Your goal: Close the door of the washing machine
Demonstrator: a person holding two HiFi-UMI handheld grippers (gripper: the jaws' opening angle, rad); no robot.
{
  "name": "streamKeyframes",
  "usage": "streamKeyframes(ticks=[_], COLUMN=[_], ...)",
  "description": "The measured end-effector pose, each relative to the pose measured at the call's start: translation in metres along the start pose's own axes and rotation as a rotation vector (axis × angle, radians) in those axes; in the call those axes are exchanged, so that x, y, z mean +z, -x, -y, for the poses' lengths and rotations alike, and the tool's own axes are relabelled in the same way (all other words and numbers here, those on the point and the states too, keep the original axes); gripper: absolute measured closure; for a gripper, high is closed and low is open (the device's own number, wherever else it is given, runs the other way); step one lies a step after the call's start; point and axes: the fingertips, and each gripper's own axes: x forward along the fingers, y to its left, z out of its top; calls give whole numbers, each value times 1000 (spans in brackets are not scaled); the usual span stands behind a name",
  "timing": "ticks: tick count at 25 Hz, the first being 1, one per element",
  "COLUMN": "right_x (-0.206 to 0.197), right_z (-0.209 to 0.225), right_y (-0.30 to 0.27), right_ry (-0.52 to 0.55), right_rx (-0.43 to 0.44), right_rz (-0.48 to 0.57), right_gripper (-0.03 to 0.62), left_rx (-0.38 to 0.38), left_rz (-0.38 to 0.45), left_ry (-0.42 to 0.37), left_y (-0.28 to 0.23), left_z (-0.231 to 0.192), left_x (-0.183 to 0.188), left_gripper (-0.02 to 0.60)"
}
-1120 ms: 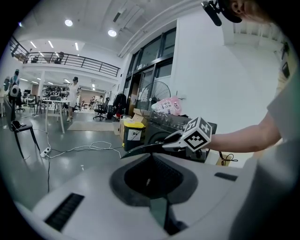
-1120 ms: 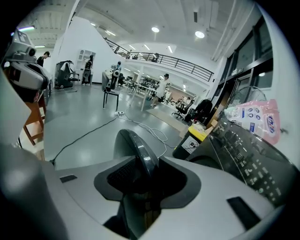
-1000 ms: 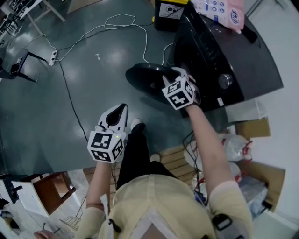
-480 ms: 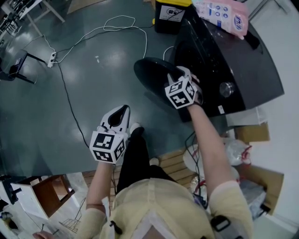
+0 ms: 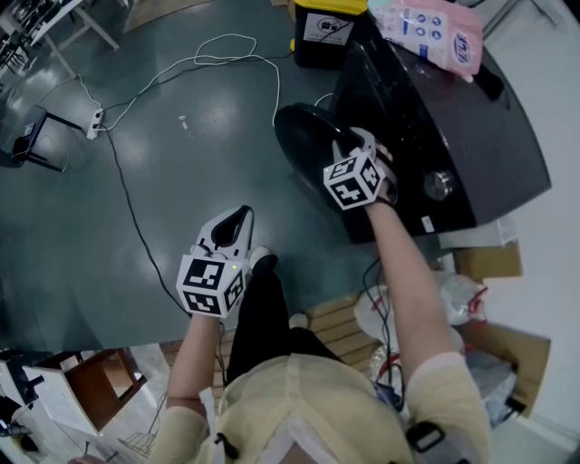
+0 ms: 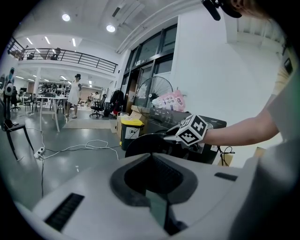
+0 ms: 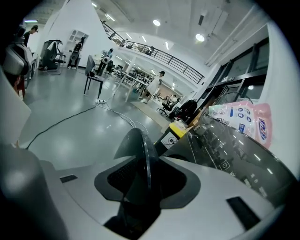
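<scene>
Your right gripper (image 5: 353, 143) is closed on the door (image 5: 306, 134). Its fingertips pinch the dark rim, which runs edge-on up between the jaws in the right gripper view. The door is not yet shut: it stands swung out at an angle from the front of the washer (image 5: 471, 109), over the grey floor (image 5: 208, 163). Your left gripper (image 5: 241, 214) hangs well apart from the door, lower and to the left above your leg (image 5: 258, 317), pointing toward the washer. Its jaws meet at the tips with nothing between them. A pink pack (image 5: 435, 27) lies on top of the washer, a yellow-lidded bin (image 5: 322, 36) stands just beside it, and a white cable (image 5: 227, 50) loops across the floor.
</scene>
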Motion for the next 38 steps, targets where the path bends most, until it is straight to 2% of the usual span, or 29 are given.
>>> streamKeyframes(ticks=[18, 38], right_x=[-20, -38], right_z=[46, 76], right_y=[-23, -40], right_ry=[-3, -37], right_rx=[-139, -265], right_rz=[-82, -185], right_gripper=[448, 448], left_rx=[-47, -63], left_rz=[16, 5], left_ry=[-52, -21], left_y=[-69, -116], left_z=[-2, -16], left_x=[30, 46], left_gripper=[571, 569])
